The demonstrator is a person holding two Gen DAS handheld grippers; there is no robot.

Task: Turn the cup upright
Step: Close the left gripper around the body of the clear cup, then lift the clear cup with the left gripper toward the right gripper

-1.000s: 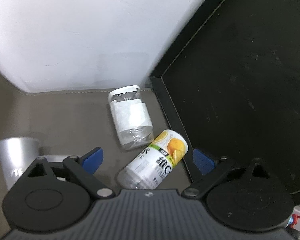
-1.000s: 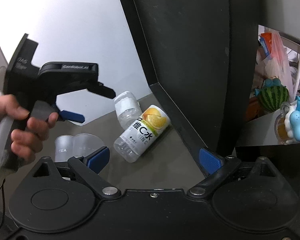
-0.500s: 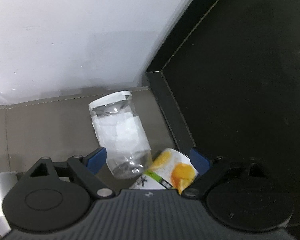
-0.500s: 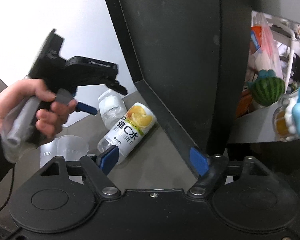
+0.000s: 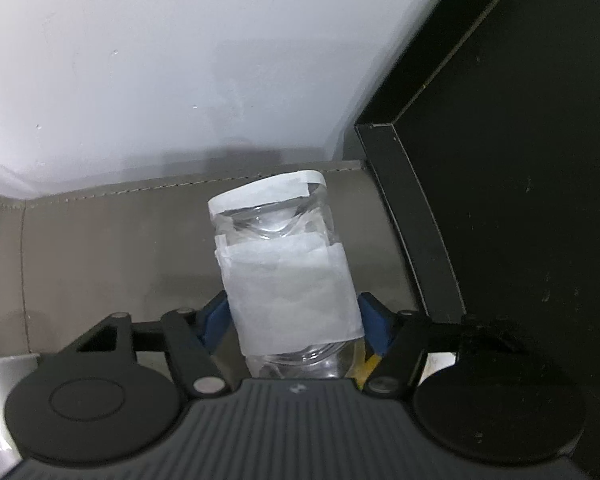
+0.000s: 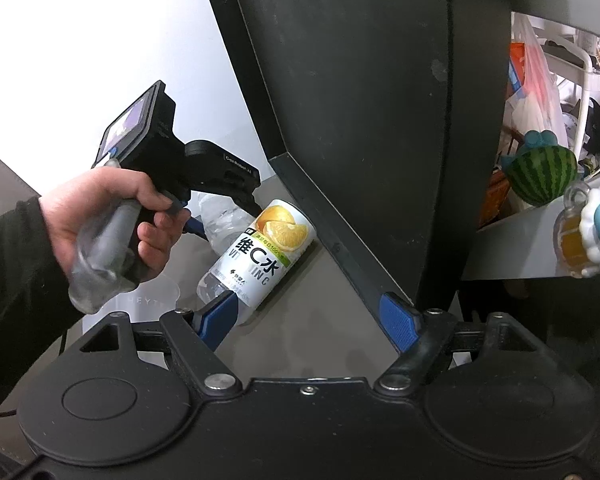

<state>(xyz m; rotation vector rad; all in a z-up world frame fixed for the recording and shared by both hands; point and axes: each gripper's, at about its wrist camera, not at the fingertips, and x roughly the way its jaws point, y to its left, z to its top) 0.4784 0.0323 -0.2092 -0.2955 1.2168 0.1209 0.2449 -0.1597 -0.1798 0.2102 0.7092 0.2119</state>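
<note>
A clear plastic cup [image 5: 288, 276] wrapped in white paper lies on its side on the grey-brown leather surface, its taped end pointing away from me. My left gripper [image 5: 294, 320] has its blue pads on both sides of the cup, jaws closed against the paper wrap. In the right wrist view the cup [image 6: 220, 220] shows partly behind the left gripper [image 6: 204, 184] and the hand. My right gripper [image 6: 308, 320] is open and empty, hovering above the surface near a lying bottle.
An orange-label bottle [image 6: 260, 256] lies beside the cup against a tall black panel [image 5: 520, 160]. Frosted cups [image 6: 152, 300] stand at the left; one shows in the left wrist view [image 5: 0, 400]. A white wall [image 5: 180, 60] is behind. Clutter and toys [image 6: 540, 176] sit at right.
My left gripper moved forward over the bottle to the paper-wrapped cup and closed its jaws around it. The right gripper shifted slightly closer and stayed open.
</note>
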